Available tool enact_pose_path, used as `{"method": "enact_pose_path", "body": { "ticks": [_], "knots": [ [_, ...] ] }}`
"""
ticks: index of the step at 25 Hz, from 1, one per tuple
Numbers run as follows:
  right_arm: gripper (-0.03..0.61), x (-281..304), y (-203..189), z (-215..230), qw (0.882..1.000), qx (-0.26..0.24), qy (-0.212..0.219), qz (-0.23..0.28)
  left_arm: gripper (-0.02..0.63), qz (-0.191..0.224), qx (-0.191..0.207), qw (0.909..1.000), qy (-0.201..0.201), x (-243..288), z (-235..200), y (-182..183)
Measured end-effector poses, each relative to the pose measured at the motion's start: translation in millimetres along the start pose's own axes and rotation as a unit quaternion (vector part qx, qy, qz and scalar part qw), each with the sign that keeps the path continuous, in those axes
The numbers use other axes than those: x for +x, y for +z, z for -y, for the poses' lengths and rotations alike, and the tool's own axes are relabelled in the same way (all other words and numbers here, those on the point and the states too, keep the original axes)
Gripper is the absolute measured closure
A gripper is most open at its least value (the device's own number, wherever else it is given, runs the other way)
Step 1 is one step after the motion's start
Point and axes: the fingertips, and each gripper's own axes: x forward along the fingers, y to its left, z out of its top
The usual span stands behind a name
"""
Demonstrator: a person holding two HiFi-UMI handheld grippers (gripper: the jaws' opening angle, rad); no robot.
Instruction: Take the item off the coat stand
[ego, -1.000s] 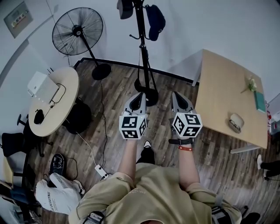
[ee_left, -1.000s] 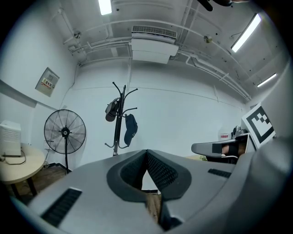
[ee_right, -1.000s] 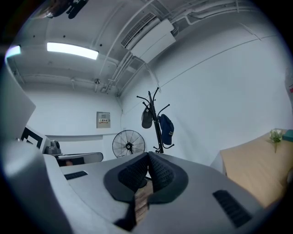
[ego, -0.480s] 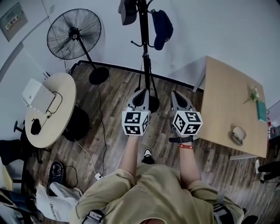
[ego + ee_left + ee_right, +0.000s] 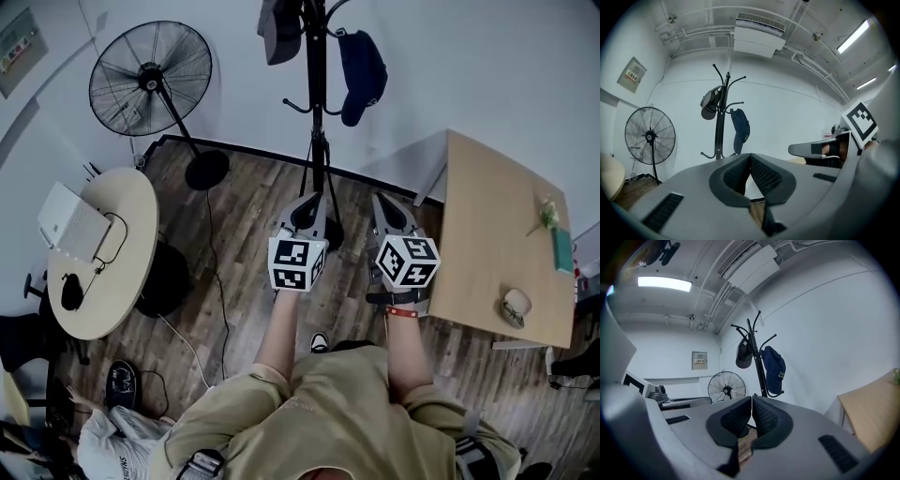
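A black coat stand (image 5: 317,112) rises by the white wall, straight ahead. A navy cap (image 5: 361,61) hangs on its right side and a dark grey cap (image 5: 278,28) on its left. My left gripper (image 5: 309,200) and right gripper (image 5: 387,208) are held level side by side, short of the stand's base, both shut with nothing between the jaws. In the left gripper view the stand (image 5: 721,122) and navy cap (image 5: 739,129) show beyond the left gripper (image 5: 750,157). In the right gripper view the navy cap (image 5: 774,369) hangs above the right gripper (image 5: 752,399).
A pedestal fan (image 5: 150,80) stands left of the coat stand, its cable trailing over the wood floor. A round table (image 5: 127,272) with a white box is at the left. A wooden desk (image 5: 487,234) is at the right, close to my right gripper.
Both grippers have moved forward together toward the coat stand, and the person has stepped with them. The stand and caps now sit nearer. The jaws have stayed shut.
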Motion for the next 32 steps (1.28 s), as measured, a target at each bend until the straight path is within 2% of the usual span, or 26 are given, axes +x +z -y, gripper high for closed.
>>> {"method": "enact_pose_path", "body": {
  "ticks": [6,11,16,22,26,32],
  "knots": [
    [0.555,31.8,1.2,19.6,1.0,0.008,-0.01,-0.009,0.591,-0.005,-0.018,0.9996,-0.02,31.5,-14.4,-2.8],
    [0.542,69.0,9.0,35.8,1.0,0.004,0.013,-0.007,0.591,0.007,-0.025,0.9996,-0.015,68.9,-27.0,4.3],
    [0.535,112.0,27.1,71.8,0.999,0.023,0.033,0.002,0.591,0.009,-0.021,0.9996,-0.015,122.1,-34.2,12.6],
    [0.493,152.1,46.0,104.1,0.998,0.019,0.058,0.003,0.591,0.007,-0.013,0.9997,-0.018,166.7,-37.1,18.3],
    [0.44,171.9,53.8,121.3,0.997,0.021,0.075,0.003,0.591,-0.002,-0.012,0.9997,-0.021,192.1,-36.7,13.9],
    [0.416,202.8,61.9,136.6,0.995,0.023,0.094,-0.001,0.591,-0.01,-0.008,0.9998,-0.017,215.8,-38.9,11.4]
  ]
}}
